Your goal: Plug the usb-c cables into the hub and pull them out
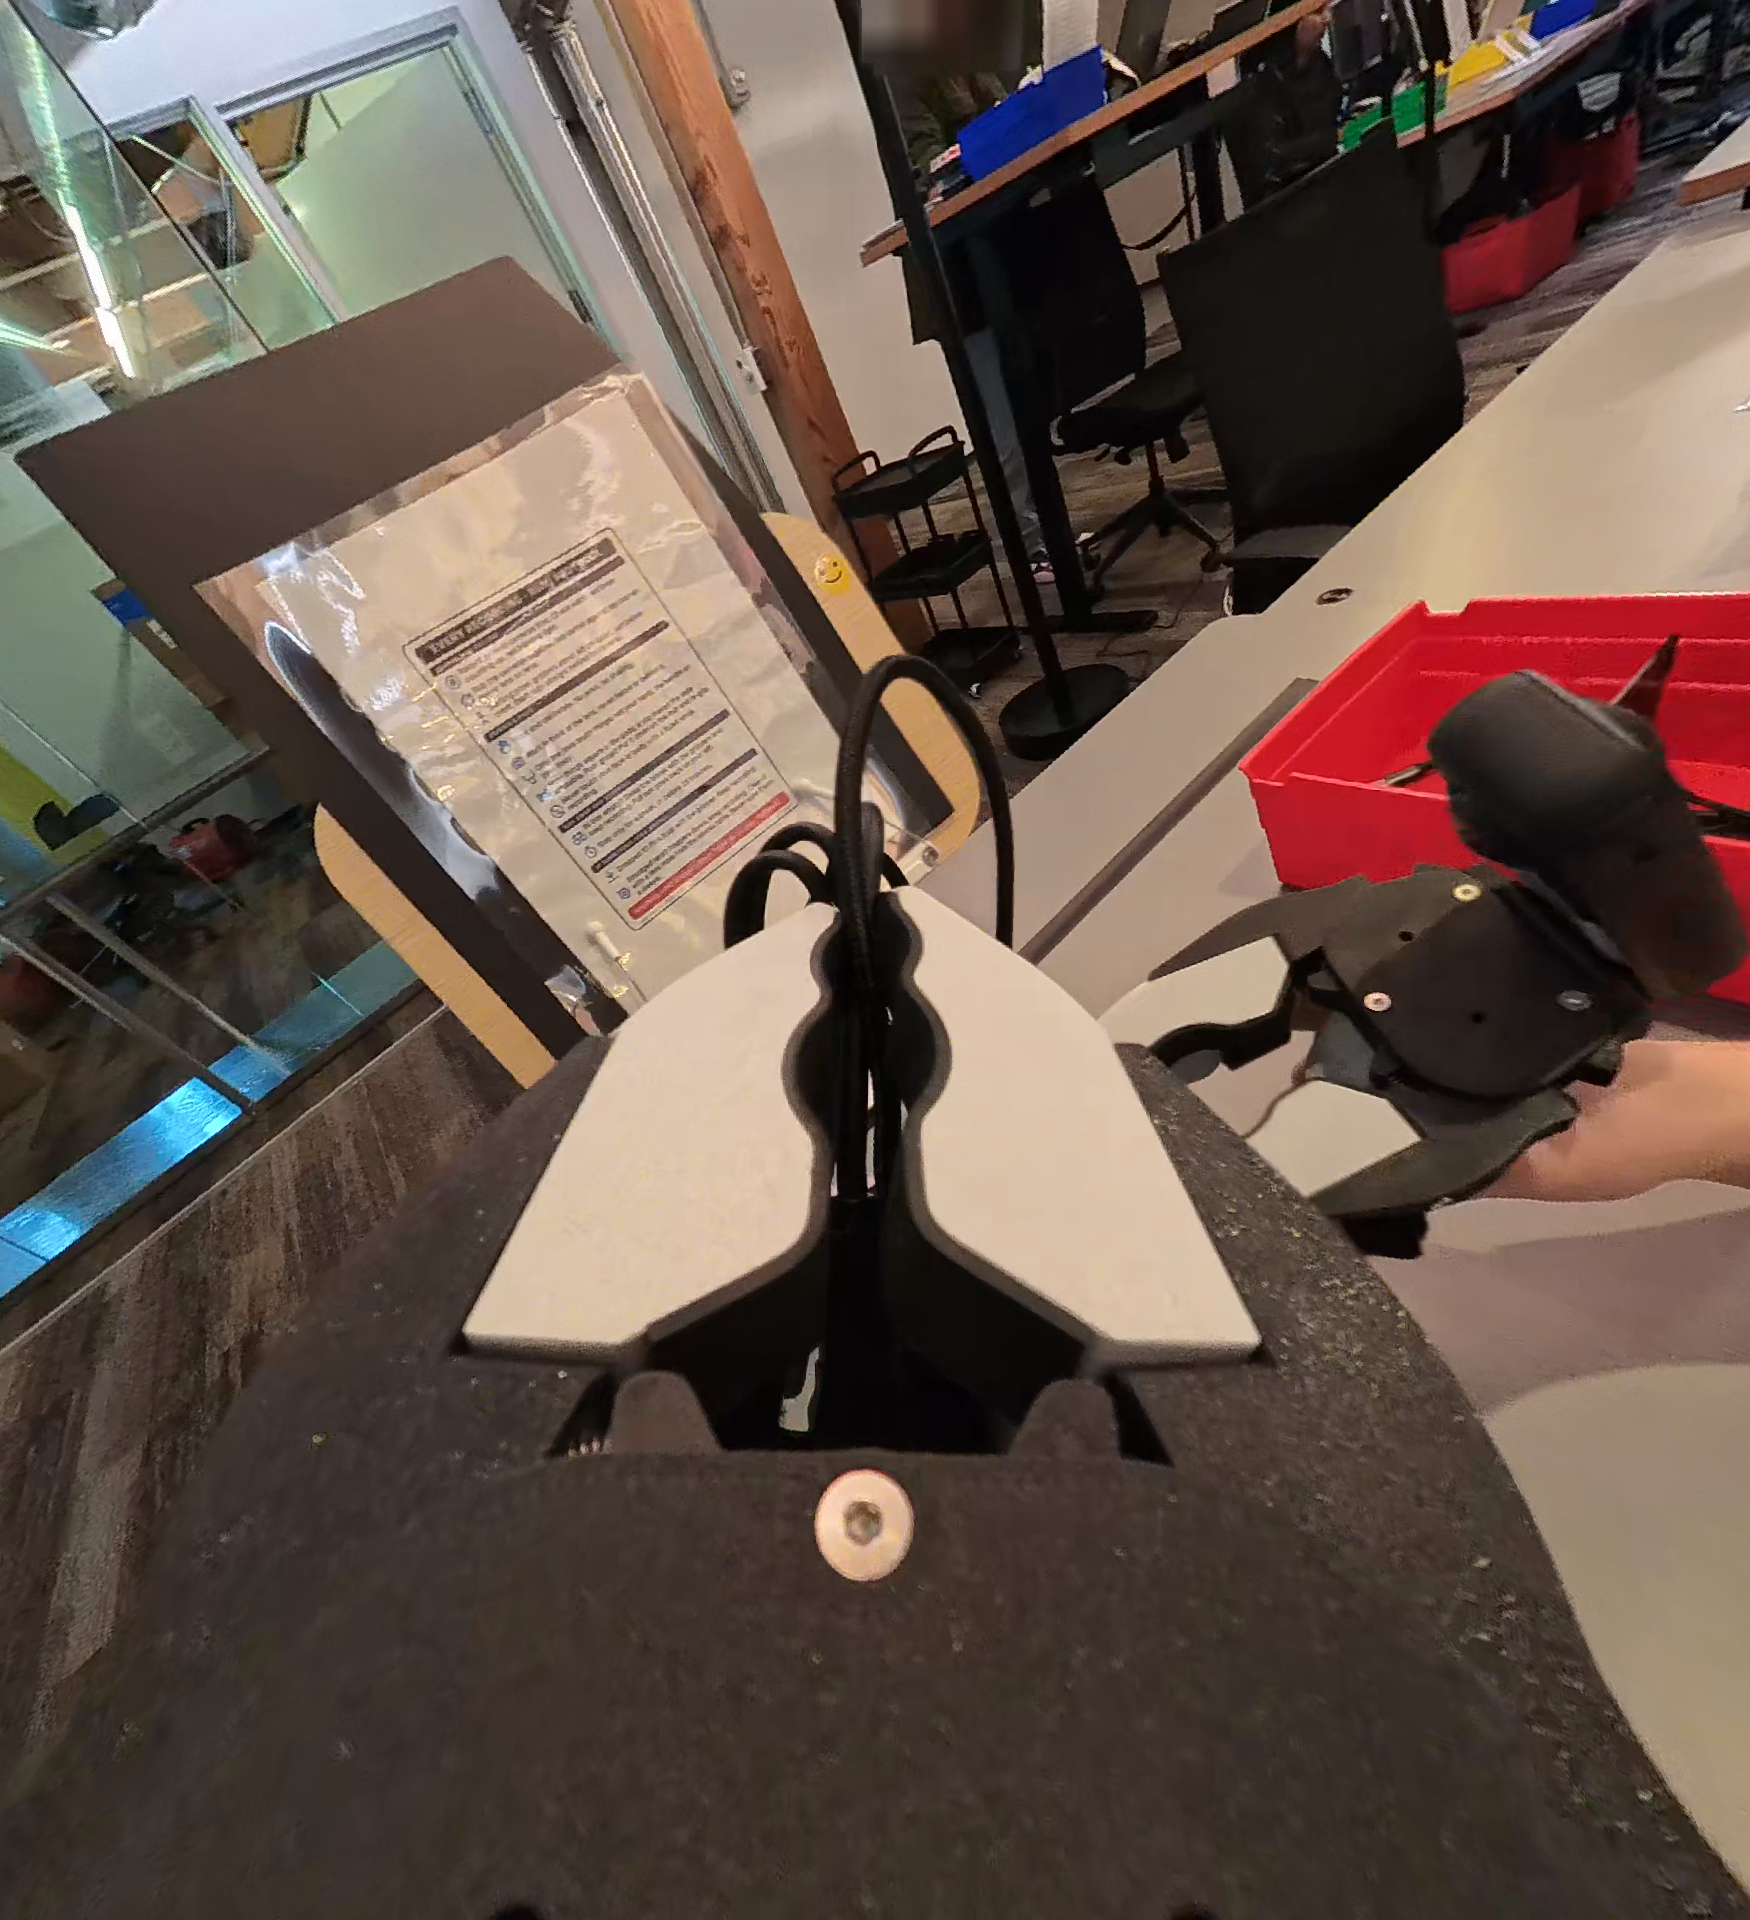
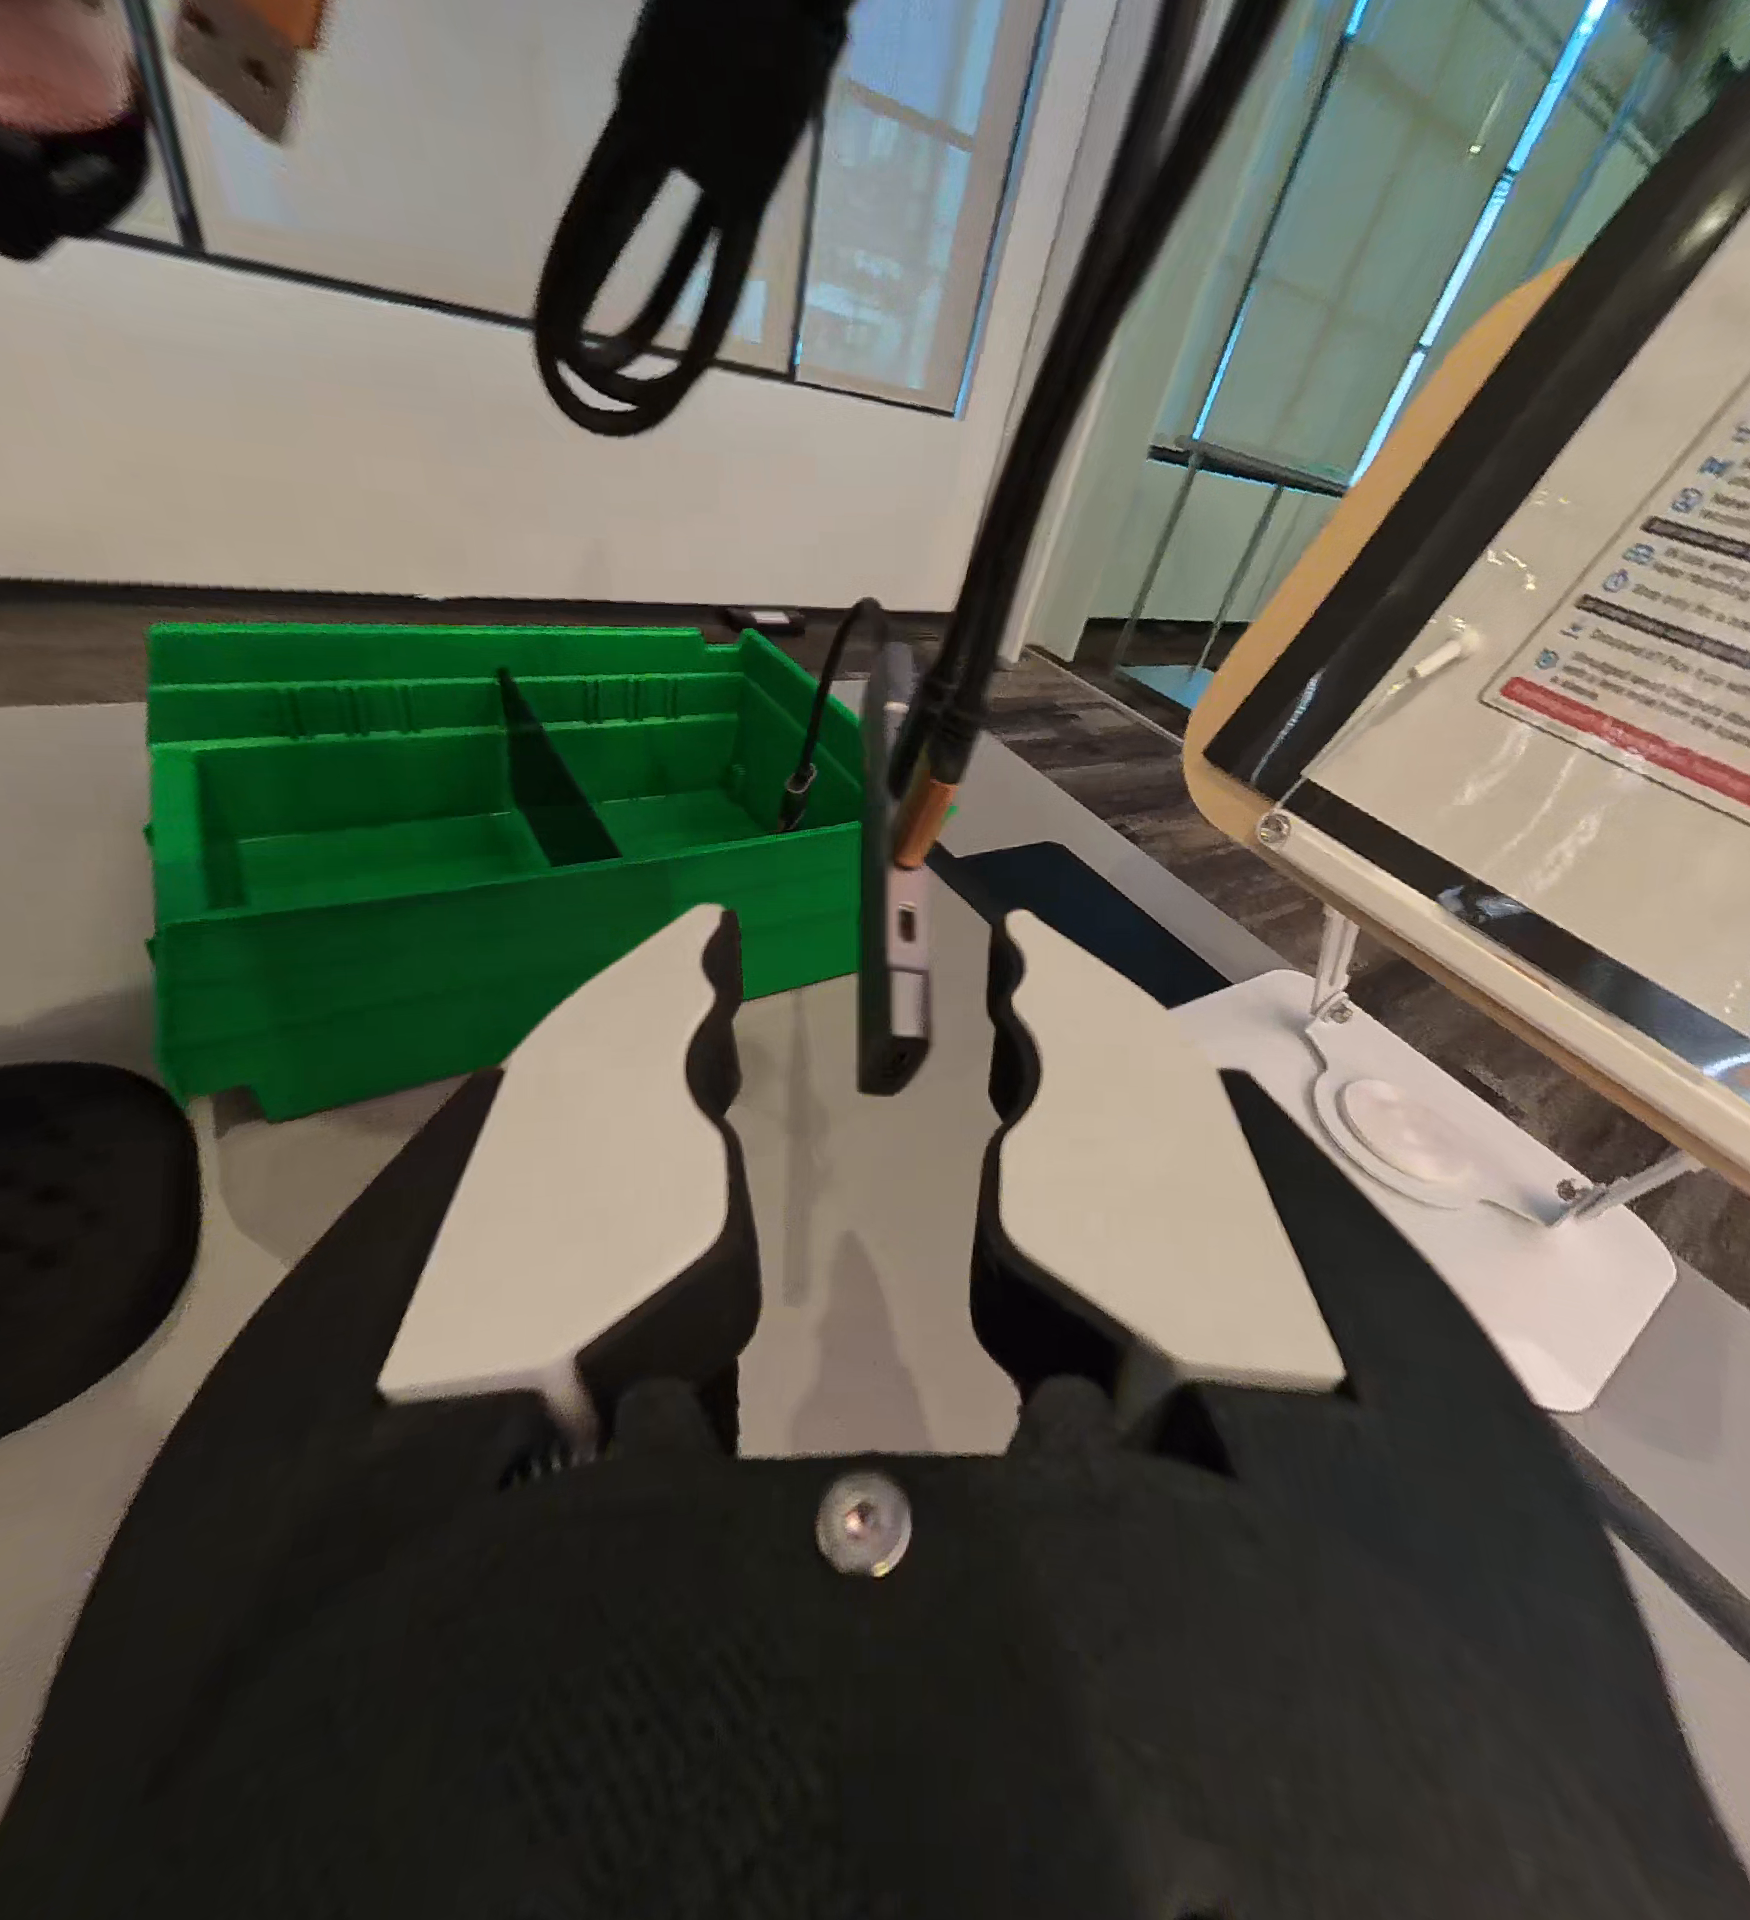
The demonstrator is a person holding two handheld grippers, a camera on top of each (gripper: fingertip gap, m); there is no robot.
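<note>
Dangling from two plugged black cables [image 2: 996,520], the grey hub [image 2: 897,956] hangs just above the table [image 2: 850,1299]. Left gripper [image 1: 866,935] pinches the cables; right gripper [image 2: 863,997] gapes around the hub, not touching. Risk: swinging hub dodges the grab, plugs slip.

The left gripper [image 1: 866,997] is squeezing its two fingers nearly together, with only a thin wavy gap showing between the pale pads [image 1: 705,1122]. It is pointing forward and a little up. The right gripper [image 2: 863,951] is holding its two fingers wide apart, with a big gap between them. It is pointing forward, low over the table top. In the left wrist view, the right gripper [image 1: 1214,997] is showing off to the side, black and lying flat, and a bare hand [image 1: 1640,1127] is holding it from underneath. The two grippers are staying apart and not touching.
</note>
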